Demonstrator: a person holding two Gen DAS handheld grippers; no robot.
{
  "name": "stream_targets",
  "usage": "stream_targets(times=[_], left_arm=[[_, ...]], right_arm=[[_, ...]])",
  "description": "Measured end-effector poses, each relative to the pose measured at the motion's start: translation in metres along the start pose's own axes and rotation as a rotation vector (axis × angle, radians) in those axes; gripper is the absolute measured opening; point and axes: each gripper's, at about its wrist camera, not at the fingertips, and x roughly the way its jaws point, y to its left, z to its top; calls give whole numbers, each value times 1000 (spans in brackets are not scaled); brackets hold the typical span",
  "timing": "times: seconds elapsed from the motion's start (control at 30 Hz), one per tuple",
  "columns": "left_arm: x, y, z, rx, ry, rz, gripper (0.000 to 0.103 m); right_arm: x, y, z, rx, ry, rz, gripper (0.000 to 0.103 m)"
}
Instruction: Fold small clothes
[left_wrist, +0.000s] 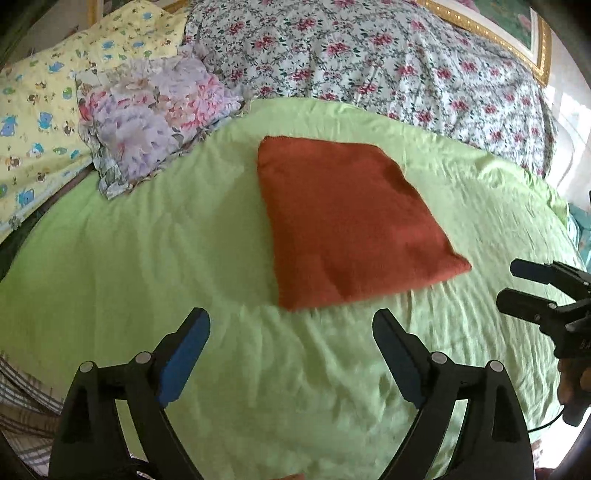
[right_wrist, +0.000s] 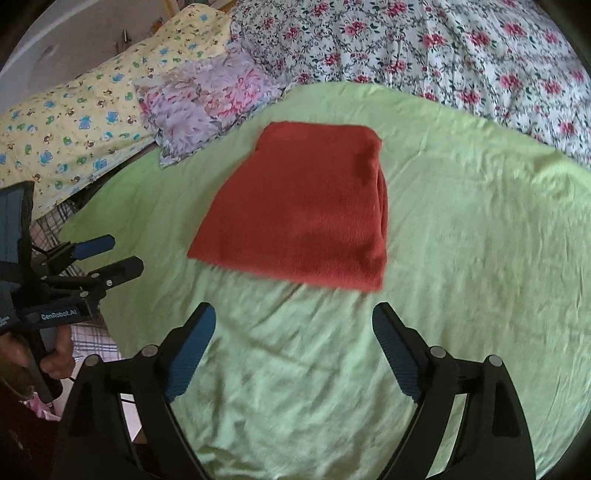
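Observation:
A rust-red cloth (left_wrist: 347, 221) lies folded into a flat, roughly square pad on the light green sheet (left_wrist: 184, 258); it also shows in the right wrist view (right_wrist: 303, 210). My left gripper (left_wrist: 291, 325) is open and empty, hovering just short of the cloth's near edge. My right gripper (right_wrist: 293, 321) is open and empty too, a little back from the cloth's near edge. Each gripper shows in the other's view, the right one (left_wrist: 517, 284) at the right edge and the left one (right_wrist: 125, 254) at the left edge.
A folded pastel floral cloth (left_wrist: 155, 118) lies at the back left of the sheet. Behind it are a yellow cartoon-print pillow (left_wrist: 40, 110) and a white quilt with red flowers (left_wrist: 388, 66). A gilt picture frame (left_wrist: 532, 40) stands at the far right.

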Motion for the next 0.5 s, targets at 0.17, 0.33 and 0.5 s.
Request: stream_targets(times=[0.17, 0.33, 0.5], left_arm=[[13, -3, 9, -12, -3, 18, 91], [28, -9, 11, -7, 10, 29, 91], [42, -13, 10, 6, 30, 53, 91]], right_arm=[[16, -5, 11, 9, -7, -11, 88], [32, -5, 13, 8, 2, -24, 88], [40, -9, 18, 28, 8, -25, 88]])
